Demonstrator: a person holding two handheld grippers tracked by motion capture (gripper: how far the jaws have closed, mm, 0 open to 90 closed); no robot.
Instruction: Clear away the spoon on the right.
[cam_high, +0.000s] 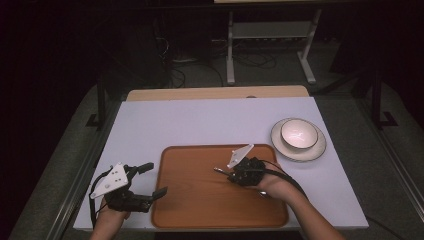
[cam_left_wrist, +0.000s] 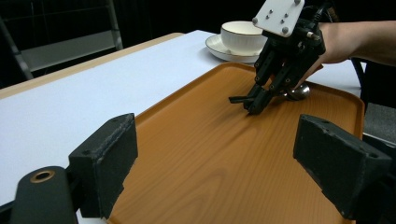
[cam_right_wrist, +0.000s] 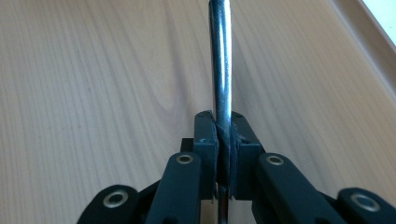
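A metal spoon (cam_right_wrist: 220, 60) lies low over a brown wooden tray (cam_high: 200, 200), with my right gripper (cam_high: 231, 175) shut on its handle. The handle's tip (cam_high: 217, 170) sticks out to the left past the jaws. In the left gripper view the spoon's rounded bowl (cam_left_wrist: 299, 92) rests on the tray behind the right gripper (cam_left_wrist: 256, 103), under the hand. In the right gripper view the pads (cam_right_wrist: 208, 140) press on the handle from both sides. My left gripper (cam_high: 152, 180) stands open at the tray's left edge, nothing between its jaws, pointing across the tray (cam_left_wrist: 210, 154).
A white bowl (cam_high: 299, 134) sits on a white saucer (cam_high: 315, 150) at the back right of the pale table (cam_high: 200, 120), just beyond the tray's far right corner. Dark floor, cables and a metal stand lie beyond the table.
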